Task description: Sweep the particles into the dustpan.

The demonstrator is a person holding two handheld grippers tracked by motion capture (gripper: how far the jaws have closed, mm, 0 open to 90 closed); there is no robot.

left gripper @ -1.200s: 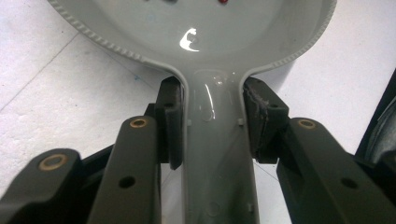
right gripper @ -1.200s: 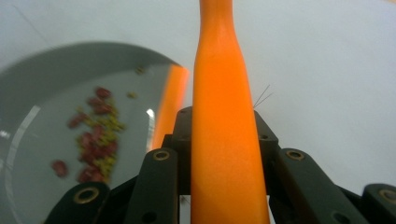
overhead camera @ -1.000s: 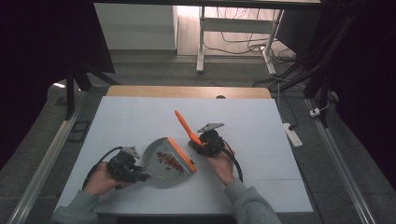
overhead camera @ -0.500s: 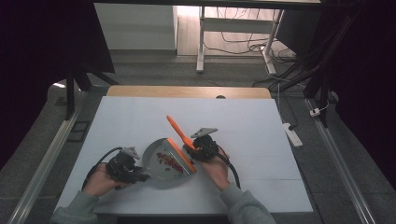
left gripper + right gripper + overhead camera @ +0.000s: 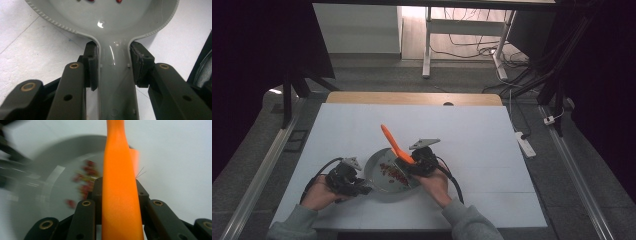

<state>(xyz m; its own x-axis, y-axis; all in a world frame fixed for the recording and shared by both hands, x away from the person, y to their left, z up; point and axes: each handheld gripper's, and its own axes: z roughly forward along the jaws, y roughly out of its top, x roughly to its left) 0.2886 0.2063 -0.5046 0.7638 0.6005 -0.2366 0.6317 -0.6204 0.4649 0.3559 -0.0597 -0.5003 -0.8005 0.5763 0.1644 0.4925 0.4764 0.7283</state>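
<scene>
A grey pan (image 5: 388,172) is seen resting on the white surface (image 5: 472,135), near its front edge, with small red pieces (image 5: 393,172) scattered inside it. The pan's handle (image 5: 117,82) is clamped between the two jaws of the left gripper (image 5: 346,179), which is held low on the surface at the pan's left side; in the left gripper view the pads (image 5: 93,66) are pressed against both edges of the handle, so the jaws are closed down to the handle's width. The right gripper (image 5: 422,161) is held at the pan's right rim, and an orange tool (image 5: 396,146) is gripped in it, its jaws drawn in tight on the orange shaft (image 5: 120,195), as shown in the right gripper view. In the high view the orange tool is seen slanting up and to the left from the gripper, over the far part of the pan. The right gripper view is blurred, and the red pieces (image 5: 86,180) are shown there only as smears to the left of the shaft. Both forearms are seen entering from the front edge, in grey sleeves (image 5: 472,222)
</scene>
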